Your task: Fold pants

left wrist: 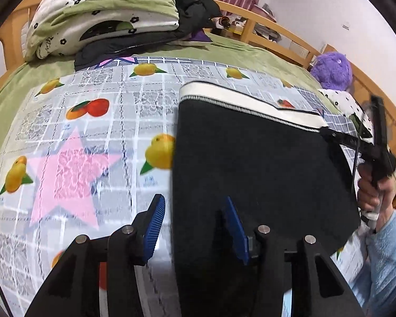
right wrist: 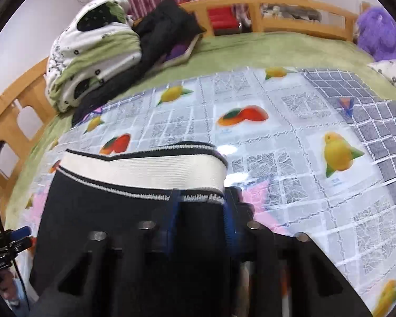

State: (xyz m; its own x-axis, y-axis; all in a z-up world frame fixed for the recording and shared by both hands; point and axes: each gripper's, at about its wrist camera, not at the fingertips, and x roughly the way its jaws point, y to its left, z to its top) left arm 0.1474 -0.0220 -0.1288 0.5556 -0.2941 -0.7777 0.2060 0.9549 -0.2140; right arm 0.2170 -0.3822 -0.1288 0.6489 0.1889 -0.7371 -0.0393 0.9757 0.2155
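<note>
Pinching the black pants (right wrist: 124, 216) at their white waistband, right tongs (right wrist: 202, 211) appear only in the right view; left tongs (left wrist: 195, 227) stand spread.

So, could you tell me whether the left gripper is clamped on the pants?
No, the left gripper stands open, its blue pads apart over the edge of the black pants.

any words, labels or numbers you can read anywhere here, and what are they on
None can be read for certain.
Black cursive script on the white and green folded quilt: real lettering, but tilted and too warped to quote.
Small pale blue print under the fruit pictures on the plastic table cover: too small and blurred.
Black pants and their white waistband: no label or brand shows.
Purple plush toy: no writing.
</note>
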